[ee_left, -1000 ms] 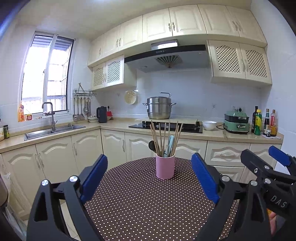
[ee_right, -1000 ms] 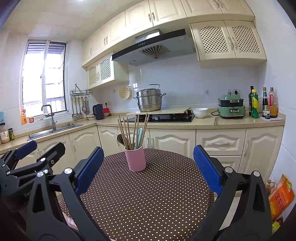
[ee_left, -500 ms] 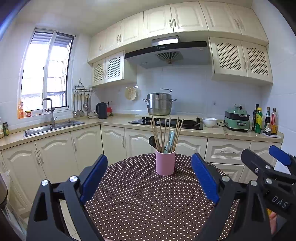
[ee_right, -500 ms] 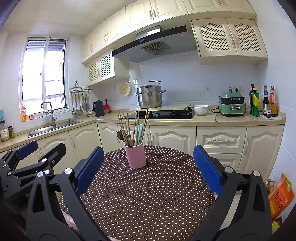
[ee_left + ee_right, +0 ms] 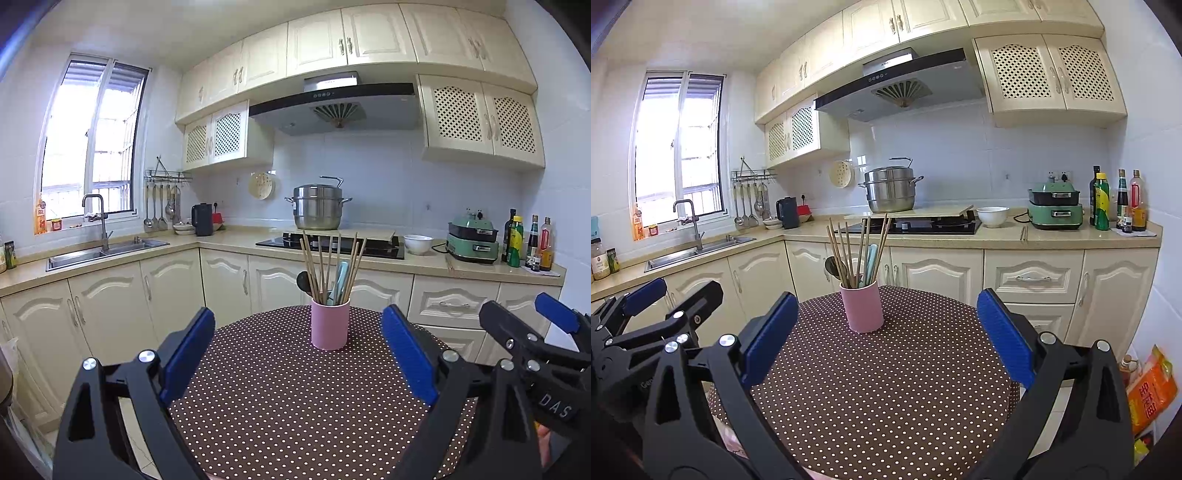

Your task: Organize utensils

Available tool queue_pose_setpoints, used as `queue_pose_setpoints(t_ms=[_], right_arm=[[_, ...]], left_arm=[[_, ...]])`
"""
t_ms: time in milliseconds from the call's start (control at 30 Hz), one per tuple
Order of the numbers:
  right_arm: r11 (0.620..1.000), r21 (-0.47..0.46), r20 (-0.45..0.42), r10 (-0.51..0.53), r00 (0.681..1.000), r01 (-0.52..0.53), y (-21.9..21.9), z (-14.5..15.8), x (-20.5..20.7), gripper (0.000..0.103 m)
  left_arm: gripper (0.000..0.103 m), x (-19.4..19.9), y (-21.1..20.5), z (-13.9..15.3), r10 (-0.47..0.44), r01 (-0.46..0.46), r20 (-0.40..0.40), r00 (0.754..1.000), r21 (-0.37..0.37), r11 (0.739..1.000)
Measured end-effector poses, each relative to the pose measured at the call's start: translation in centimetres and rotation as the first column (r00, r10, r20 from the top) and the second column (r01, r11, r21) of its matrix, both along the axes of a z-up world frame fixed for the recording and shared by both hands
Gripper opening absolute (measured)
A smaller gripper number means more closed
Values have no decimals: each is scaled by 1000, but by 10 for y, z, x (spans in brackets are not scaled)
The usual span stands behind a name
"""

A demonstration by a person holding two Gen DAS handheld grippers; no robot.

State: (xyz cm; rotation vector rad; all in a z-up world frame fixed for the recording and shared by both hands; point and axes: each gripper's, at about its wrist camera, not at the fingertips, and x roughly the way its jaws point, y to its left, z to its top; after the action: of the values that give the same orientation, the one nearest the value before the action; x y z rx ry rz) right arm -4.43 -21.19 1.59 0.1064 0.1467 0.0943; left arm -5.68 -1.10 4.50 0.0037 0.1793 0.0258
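Observation:
A pink cup point(image 5: 330, 324) point(image 5: 862, 307) stands upright near the far side of a round table covered in brown polka-dot cloth point(image 5: 303, 398) point(image 5: 886, 387). Several wooden chopsticks point(image 5: 321, 264) point(image 5: 846, 254), a dark spoon point(image 5: 303, 282) point(image 5: 833, 266) and a pale green utensil point(image 5: 340, 278) point(image 5: 871, 260) stick out of it. My left gripper point(image 5: 298, 350) is open and empty, held back from the cup. My right gripper point(image 5: 886, 336) is open and empty too, on this side of the cup. Each gripper shows at the edge of the other's view.
Cream kitchen cabinets and a counter run behind the table, with a sink point(image 5: 107, 251), a steel steamer pot point(image 5: 317, 206) on the hob, a white bowl point(image 5: 417, 243), a green appliance point(image 5: 472, 240) and bottles point(image 5: 524, 243). Packets point(image 5: 1148, 391) lie on the floor at right.
Both wrist views have tilted slightly, so the cup and table sit a little lower in frame. Both grippers stay open and empty.

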Motion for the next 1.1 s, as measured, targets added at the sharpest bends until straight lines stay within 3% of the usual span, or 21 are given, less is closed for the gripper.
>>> queue_pose_setpoints(t_ms=[1100], right_arm=[[1000, -1, -36, -4, 999, 4, -2, -5, 6, 96]], left_arm=[[90, 8, -3, -7, -2, 1, -34, 999, -10, 1000]])
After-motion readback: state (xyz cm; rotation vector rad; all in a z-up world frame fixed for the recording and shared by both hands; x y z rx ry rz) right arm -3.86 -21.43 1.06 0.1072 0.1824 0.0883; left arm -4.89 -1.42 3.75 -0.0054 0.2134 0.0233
